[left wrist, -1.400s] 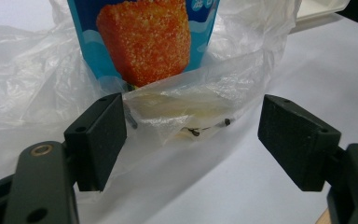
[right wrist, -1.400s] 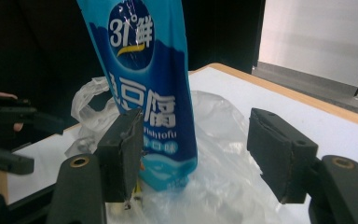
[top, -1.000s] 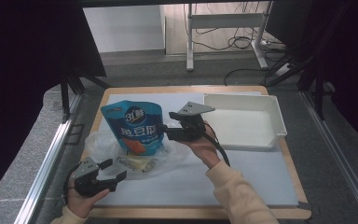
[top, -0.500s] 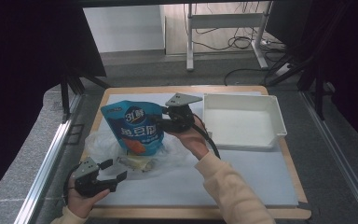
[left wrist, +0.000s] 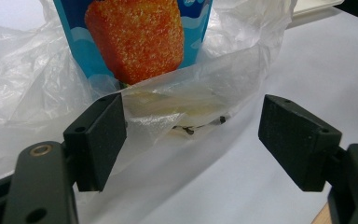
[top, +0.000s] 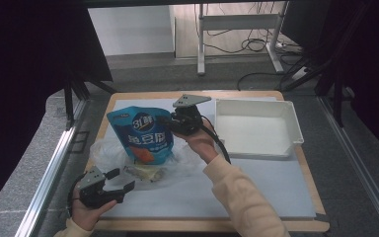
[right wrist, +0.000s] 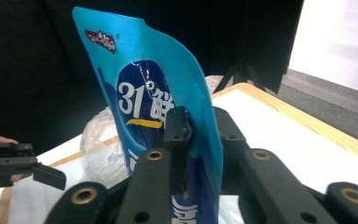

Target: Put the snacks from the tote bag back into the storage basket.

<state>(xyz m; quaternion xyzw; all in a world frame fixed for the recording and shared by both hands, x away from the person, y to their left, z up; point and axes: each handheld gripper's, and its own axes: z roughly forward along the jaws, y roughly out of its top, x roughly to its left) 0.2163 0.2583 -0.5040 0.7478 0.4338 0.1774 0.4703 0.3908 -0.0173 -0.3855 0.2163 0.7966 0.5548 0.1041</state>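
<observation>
Right gripper (right wrist: 186, 140) is clamping the blue pouch (top: 143, 136) by its edge!

Its jaws have just been closing, and they are now pinching the pouch upright over the clear plastic bag (left wrist: 242, 60), seemingly to draw it out. The left gripper (top: 121, 183) is waiting wide open at the bag's mouth, holding nothing, probably to pin it.

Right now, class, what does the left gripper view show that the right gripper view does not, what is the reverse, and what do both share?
Left gripper view: open black pads by the bag's edge, and the pouch's orange picture.

Right gripper view: the right gripper clamped on the pouch's edge, with the left gripper farther off.

Both: the blue pouch and the clear plastic bag.
</observation>
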